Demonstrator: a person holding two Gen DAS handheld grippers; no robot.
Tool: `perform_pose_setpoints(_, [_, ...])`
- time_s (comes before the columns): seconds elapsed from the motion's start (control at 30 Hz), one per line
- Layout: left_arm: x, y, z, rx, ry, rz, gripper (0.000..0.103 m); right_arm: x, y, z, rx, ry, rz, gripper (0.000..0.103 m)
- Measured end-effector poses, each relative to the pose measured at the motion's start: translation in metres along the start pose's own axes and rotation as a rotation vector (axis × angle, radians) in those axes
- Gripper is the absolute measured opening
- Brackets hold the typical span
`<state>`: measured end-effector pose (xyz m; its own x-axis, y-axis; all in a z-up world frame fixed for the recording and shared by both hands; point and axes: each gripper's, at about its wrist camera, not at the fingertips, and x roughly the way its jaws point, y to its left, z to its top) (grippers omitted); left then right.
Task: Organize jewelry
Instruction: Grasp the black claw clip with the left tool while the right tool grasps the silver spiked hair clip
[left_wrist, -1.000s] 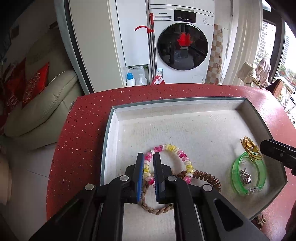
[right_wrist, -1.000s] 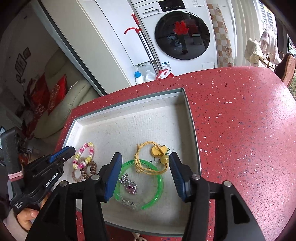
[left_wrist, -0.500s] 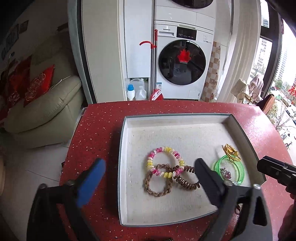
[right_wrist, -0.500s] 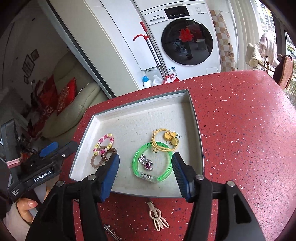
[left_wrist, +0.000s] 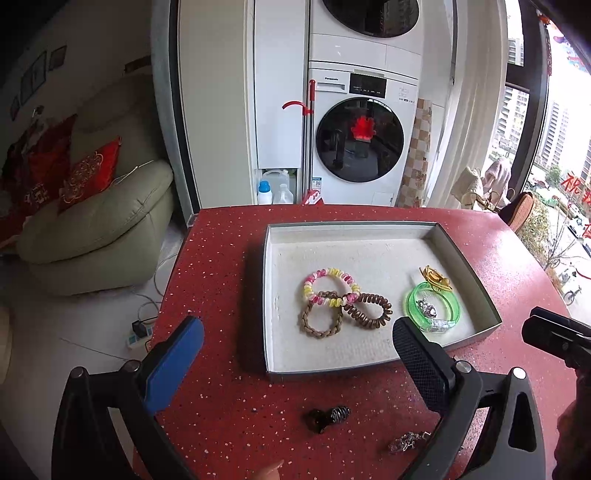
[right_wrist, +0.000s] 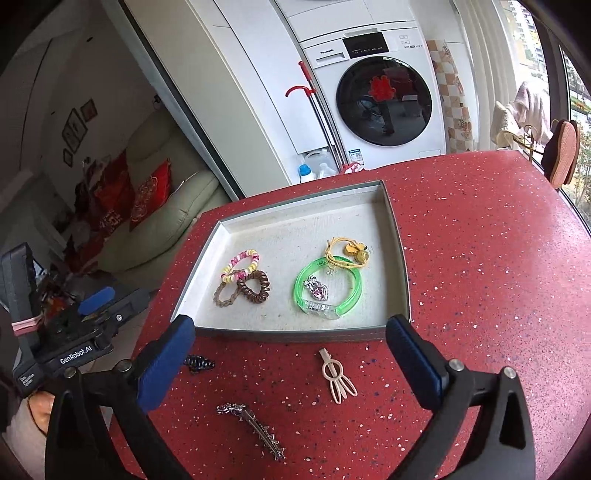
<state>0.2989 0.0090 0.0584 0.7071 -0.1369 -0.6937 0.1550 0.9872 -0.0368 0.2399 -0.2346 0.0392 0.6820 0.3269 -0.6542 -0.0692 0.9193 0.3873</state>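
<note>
Left wrist view: left gripper (left_wrist: 295, 363) held above the red table (left_wrist: 221, 266), fingers spread wide, nothing between them.
Right wrist view: right gripper (right_wrist: 291, 354) fingers wide apart, holding nothing, hovering over the table just short of the tray's near rim.
Tray (right_wrist: 207, 266): grey, shallow, resting on the table.
Tray, left part: pink-yellow coil band (left_wrist: 330, 286), braided brown band (left_wrist: 321, 321) and dark brown coil band (left_wrist: 367, 310), overlapping.
Tray, right part: green bangle (right_wrist: 327, 288) around a silver-pink pendant (right_wrist: 317, 290); yellow cord tie (right_wrist: 347, 251) touching its far edge.
Table, outside tray: beige hair clip (right_wrist: 338, 376), silver barrette (right_wrist: 253, 428), small dark clip (right_wrist: 199, 363).
</note>
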Motion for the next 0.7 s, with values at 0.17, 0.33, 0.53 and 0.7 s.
perform_pose_setpoints(0.17, [-0.013,0.0,-0.018,0.008,0.013,-0.014,0.103,-0.017,0.001,-0.01,-0.004,-0.025,0.006,0.103])
perform_pose_setpoints(0.33, [-0.018,-0.003,-0.036,0.032,0.03,0.005,0.103,-0.023,0.0,-0.02,0.011,-0.011,0.019,0.103])
perform_pose_setpoints(0.53, [-0.015,-0.005,-0.059,0.066,0.052,0.028,0.103,-0.023,0.008,-0.034,-0.045,0.039,-0.024,0.103])
perform_pose_setpoints(0.7, [-0.004,-0.001,-0.076,0.061,0.102,0.022,0.103,-0.016,0.012,-0.051,-0.089,0.112,-0.044,0.103])
